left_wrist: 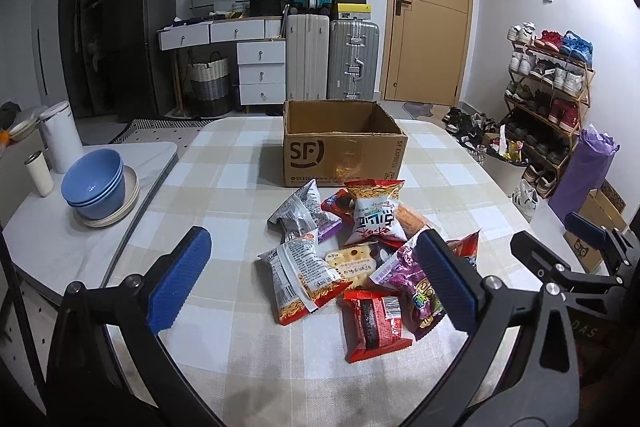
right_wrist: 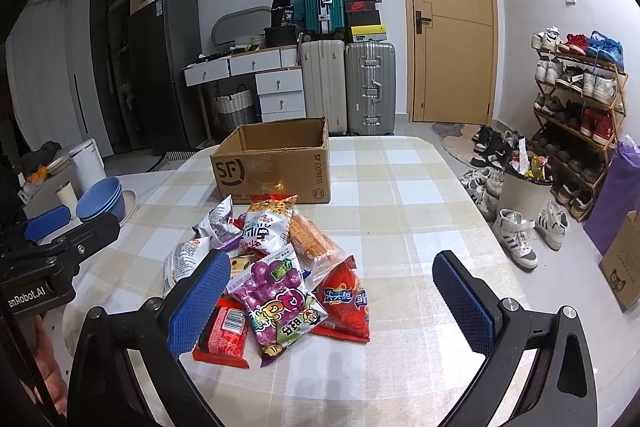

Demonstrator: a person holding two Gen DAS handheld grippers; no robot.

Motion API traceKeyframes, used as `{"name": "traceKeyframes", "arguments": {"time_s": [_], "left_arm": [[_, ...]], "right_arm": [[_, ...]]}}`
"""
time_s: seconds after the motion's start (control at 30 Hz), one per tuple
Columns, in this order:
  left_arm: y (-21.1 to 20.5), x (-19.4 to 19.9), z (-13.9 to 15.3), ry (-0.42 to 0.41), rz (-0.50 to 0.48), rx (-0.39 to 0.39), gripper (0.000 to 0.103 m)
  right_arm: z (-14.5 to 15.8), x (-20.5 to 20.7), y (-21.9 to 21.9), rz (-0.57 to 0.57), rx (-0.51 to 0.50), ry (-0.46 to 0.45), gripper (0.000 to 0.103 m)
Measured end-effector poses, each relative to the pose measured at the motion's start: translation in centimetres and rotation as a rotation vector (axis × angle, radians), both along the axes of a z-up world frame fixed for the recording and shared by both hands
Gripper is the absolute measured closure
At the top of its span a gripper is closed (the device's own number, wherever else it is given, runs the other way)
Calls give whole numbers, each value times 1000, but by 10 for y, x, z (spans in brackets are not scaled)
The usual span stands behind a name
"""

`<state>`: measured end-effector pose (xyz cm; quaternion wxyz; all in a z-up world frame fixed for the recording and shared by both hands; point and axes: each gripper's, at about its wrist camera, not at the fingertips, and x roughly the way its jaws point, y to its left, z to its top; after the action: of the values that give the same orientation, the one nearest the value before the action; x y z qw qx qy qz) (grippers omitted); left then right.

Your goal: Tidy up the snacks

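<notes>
A pile of snack packets (left_wrist: 352, 259) lies on the checked tablecloth; it also shows in the right wrist view (right_wrist: 276, 275). A purple packet (right_wrist: 276, 303) and a red packet (left_wrist: 376, 319) lie nearest. Behind the pile stands an open cardboard SF box (left_wrist: 344, 147), also in the right wrist view (right_wrist: 276, 163); what is inside it is hidden. My left gripper (left_wrist: 316, 283) is open and empty, held just before the pile. My right gripper (right_wrist: 332, 303) is open and empty, with the pile at its left finger. It shows at the right edge of the left view (left_wrist: 560, 239).
Blue bowls (left_wrist: 96, 183) on a plate, a white cup (left_wrist: 38, 173) and a white canister (left_wrist: 60, 135) stand on the marble side table at left. The table (right_wrist: 400, 211) has bare cloth right of the pile. Shoes and a bin (right_wrist: 524, 183) are on the floor at right.
</notes>
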<state>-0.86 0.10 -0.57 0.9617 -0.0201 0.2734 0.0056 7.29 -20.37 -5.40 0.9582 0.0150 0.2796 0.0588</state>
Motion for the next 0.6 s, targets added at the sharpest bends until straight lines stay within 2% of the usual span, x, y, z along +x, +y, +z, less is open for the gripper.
{"name": "traceKeyframes", "arguments": {"time_s": [0.6], "left_arm": [[3, 3, -4, 18, 27, -17, 1]], "right_arm": [[-3, -1, 1, 16, 13, 6, 0]]}}
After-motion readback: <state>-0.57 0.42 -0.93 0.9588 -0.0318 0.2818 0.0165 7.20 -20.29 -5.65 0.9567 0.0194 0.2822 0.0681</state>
